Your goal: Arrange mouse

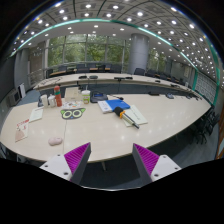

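Mouse point(55, 141) on table point(160, 125) ahead-left of gripper point(112, 160), nothing between its spread fingers; tape rolls point(70, 113) behind mouse; bottles point(50, 99) further back-left; books point(119, 106) to their right.

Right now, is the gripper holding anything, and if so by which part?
Nothing is held. The gripper is open, with only bare table showing between its fingers. The mouse lies apart on the table, off to one side ahead of them.

no readable text, labels, brands, numbers or signs anywhere, items on the table point(150, 125) too small to read
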The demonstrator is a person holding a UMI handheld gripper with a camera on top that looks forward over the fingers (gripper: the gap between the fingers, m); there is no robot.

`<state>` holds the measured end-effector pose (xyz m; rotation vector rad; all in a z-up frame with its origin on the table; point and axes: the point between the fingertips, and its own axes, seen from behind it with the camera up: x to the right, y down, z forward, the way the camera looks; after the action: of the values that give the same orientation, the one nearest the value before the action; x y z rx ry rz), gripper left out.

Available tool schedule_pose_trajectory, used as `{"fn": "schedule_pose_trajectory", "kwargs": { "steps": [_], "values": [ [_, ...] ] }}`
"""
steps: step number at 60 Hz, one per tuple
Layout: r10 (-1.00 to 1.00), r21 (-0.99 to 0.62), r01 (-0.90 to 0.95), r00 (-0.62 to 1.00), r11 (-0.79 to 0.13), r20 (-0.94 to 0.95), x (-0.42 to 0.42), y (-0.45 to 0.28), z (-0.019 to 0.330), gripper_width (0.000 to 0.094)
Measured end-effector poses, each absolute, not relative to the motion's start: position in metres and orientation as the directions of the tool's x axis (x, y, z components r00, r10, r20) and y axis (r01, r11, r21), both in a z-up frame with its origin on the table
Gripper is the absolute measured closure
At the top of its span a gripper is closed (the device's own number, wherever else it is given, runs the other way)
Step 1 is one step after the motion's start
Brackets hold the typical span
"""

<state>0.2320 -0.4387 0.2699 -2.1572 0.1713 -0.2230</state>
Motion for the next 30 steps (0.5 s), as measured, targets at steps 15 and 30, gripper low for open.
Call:
{"fn": "schedule_pose_trajectory", "kwargs": {
  "steps": [15,30],
  "values": [
    [-0.221,-0.822,-0.054,0.971,-0.567,0.088,0.224,-0.433,0.263,0.0086],
    [-0.205,-0.809,-0.064,0.976,-0.585,0.072,0.193,-0.43,0.238,0.009]
  ]
}}
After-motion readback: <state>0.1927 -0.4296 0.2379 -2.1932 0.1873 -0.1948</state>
